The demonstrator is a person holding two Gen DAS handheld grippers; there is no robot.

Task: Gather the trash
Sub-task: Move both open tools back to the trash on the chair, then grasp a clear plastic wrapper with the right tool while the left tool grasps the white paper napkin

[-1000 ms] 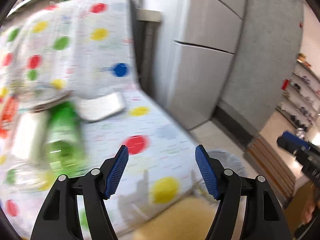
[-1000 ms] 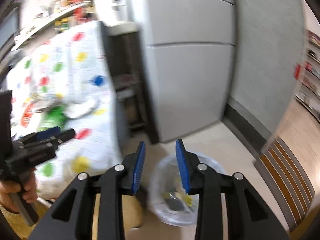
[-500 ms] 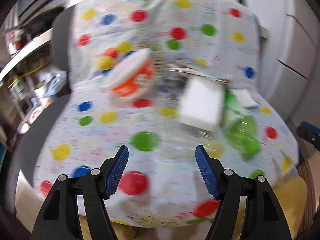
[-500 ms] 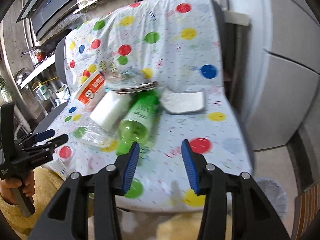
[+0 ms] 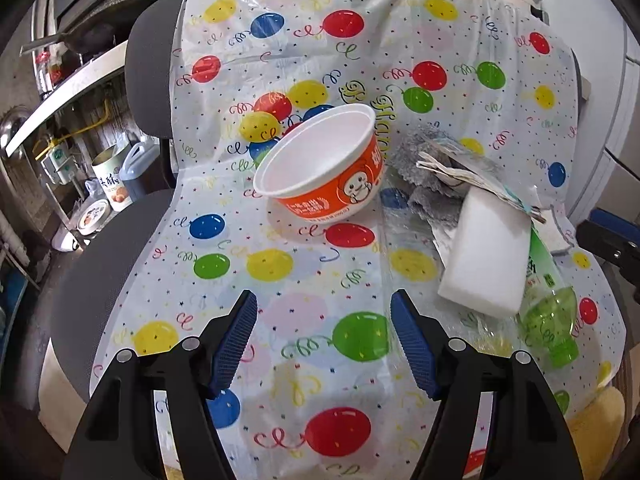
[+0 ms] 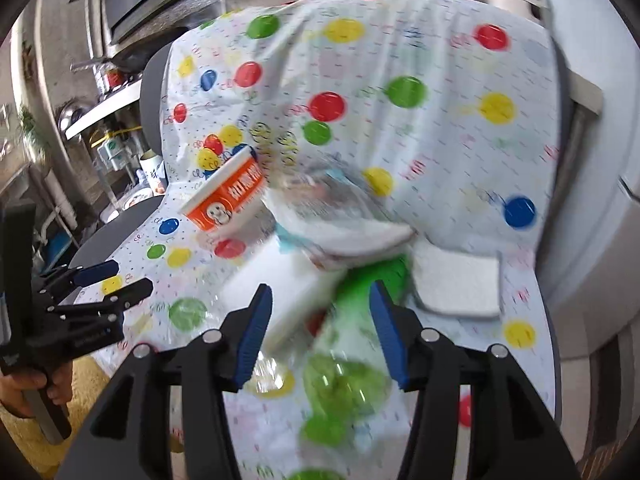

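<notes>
An orange and white paper bowl (image 5: 324, 168) lies tilted on a chair covered with a balloon-print sheet (image 5: 280, 264); it also shows in the right wrist view (image 6: 226, 202). A green plastic bottle (image 5: 548, 312) lies at the right beside a white foam block (image 5: 486, 256), crumpled paper (image 5: 468, 172) and clear plastic wrap (image 5: 404, 236). My left gripper (image 5: 324, 334) is open and empty over the seat's front. My right gripper (image 6: 322, 328) is open and empty, just above the green bottle (image 6: 348, 368) and the foam block (image 6: 280, 292).
A white sponge pad (image 6: 456, 280) lies at the seat's right. A grey cloth (image 5: 420, 148) sits behind the paper. Kitchen shelves with tins (image 5: 112, 184) stand at the left. A grey cabinet (image 6: 600, 216) is at the right.
Both grippers have swung from the floor bin and cabinet round to the chair. The right gripper has come closer over the green bottle and its jaws have widened.
</notes>
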